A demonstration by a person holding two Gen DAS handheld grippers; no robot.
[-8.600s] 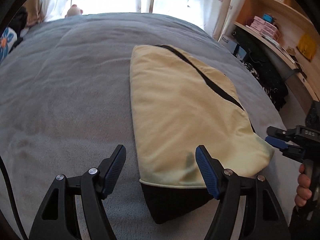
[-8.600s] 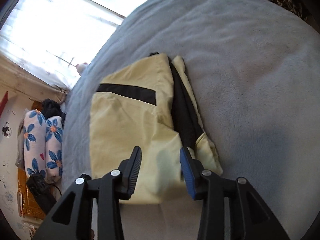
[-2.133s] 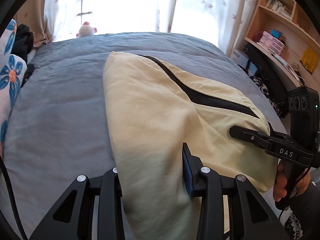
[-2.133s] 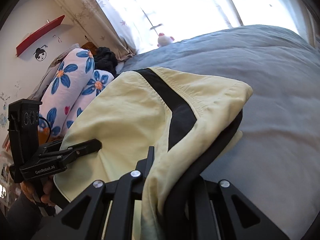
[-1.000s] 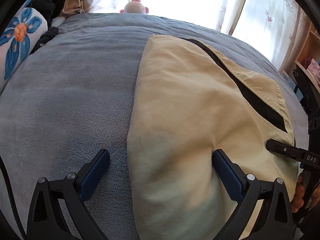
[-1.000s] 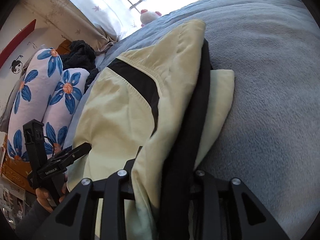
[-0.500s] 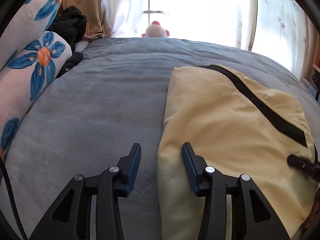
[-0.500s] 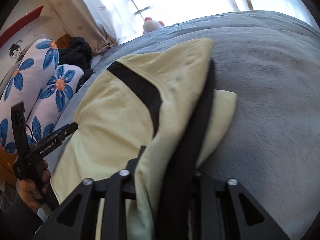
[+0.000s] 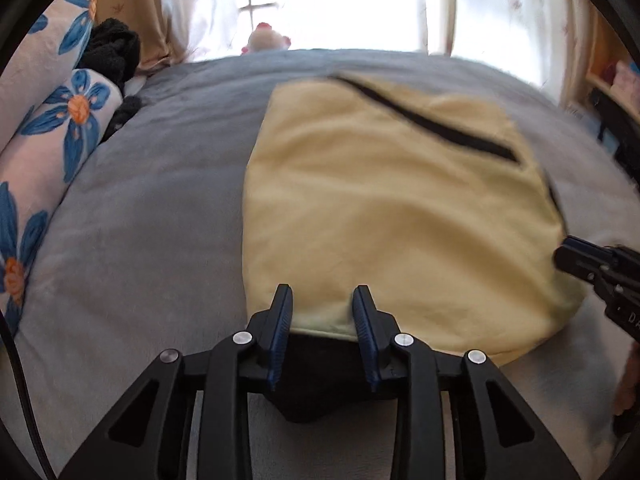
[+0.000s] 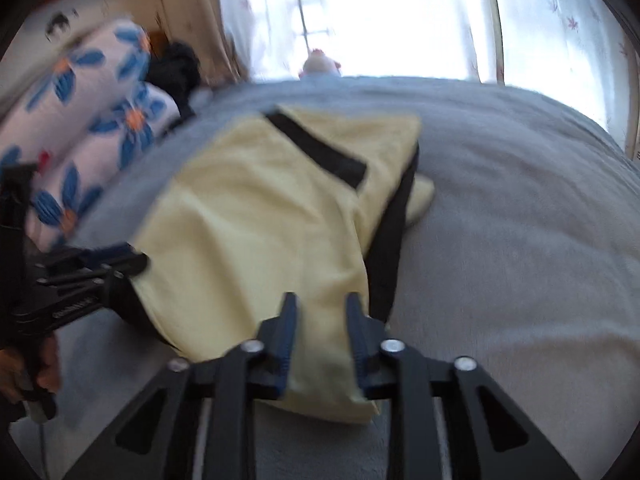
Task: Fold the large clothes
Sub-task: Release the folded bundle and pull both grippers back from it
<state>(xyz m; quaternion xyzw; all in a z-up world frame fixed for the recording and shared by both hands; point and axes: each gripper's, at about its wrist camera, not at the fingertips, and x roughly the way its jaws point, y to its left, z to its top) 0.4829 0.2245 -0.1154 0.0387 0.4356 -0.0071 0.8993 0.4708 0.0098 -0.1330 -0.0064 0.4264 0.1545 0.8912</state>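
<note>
Fingers of both my grippers are drawing together with nothing pressed between them. My left gripper (image 9: pixel 322 300) has its blue pads either side of the near hem of the yellow jacket (image 9: pixel 392 208), right where the pale cloth gives way to a black lining edge (image 9: pixel 320 372), but a gap shows on both sides and I cannot tell whether the cloth sits between the tips or just beyond them. My right gripper (image 10: pixel 320 308) hovers likewise over the jacket's near right corner, pads apart from the cloth, with the black side seam (image 10: pixel 394 240) just to its right.

I judge the fold well along: the jacket lies as a compact, roughly rectangular bundle with a black stripe (image 9: pixel 432 124) slanting across its top, sleeves tucked out of sight, one pale flap poking out along the right edge. What may be left is a last halving or a tidy of that flap and the exposed lining.

It rests on the grey bed (image 9: pixel 152 200), toward the near right part, well apart from the flowered pillows (image 9: pixel 60 120) at the left and the small plush toy (image 9: pixel 264 40) by the bright window.
</note>
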